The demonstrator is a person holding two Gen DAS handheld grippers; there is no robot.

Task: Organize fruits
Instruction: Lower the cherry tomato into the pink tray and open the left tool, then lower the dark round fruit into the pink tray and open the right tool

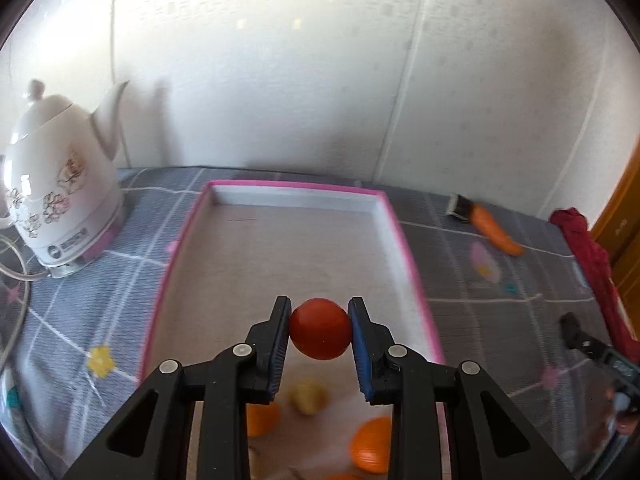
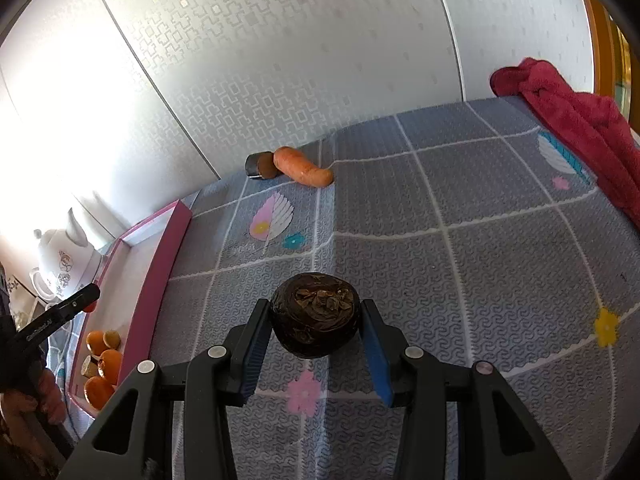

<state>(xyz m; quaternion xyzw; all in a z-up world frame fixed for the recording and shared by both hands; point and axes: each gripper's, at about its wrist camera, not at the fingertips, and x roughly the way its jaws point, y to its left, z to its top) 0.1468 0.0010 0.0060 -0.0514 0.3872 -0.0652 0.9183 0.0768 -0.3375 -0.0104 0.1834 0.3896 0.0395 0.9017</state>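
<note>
Left gripper (image 1: 320, 330): clamps red tomato (image 1: 320, 328) above pink-rimmed tray (image 1: 404, 248).
Right gripper (image 2: 316, 322): pads around dark round fruit (image 2: 315, 314), possibly mangosteen, on tablecloth (image 2: 480, 264); contact unclear.
Tray contents: oranges (image 2: 105, 364).
Risk: smooth tomato slipping, striking oranges.

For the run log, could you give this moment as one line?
left gripper: holds red fruit over pink tray | right gripper: around dark fruit

White kettle (image 1: 60, 184), red towel (image 2: 576, 120), grey patterned tablecloth (image 2: 480, 264)
</note>
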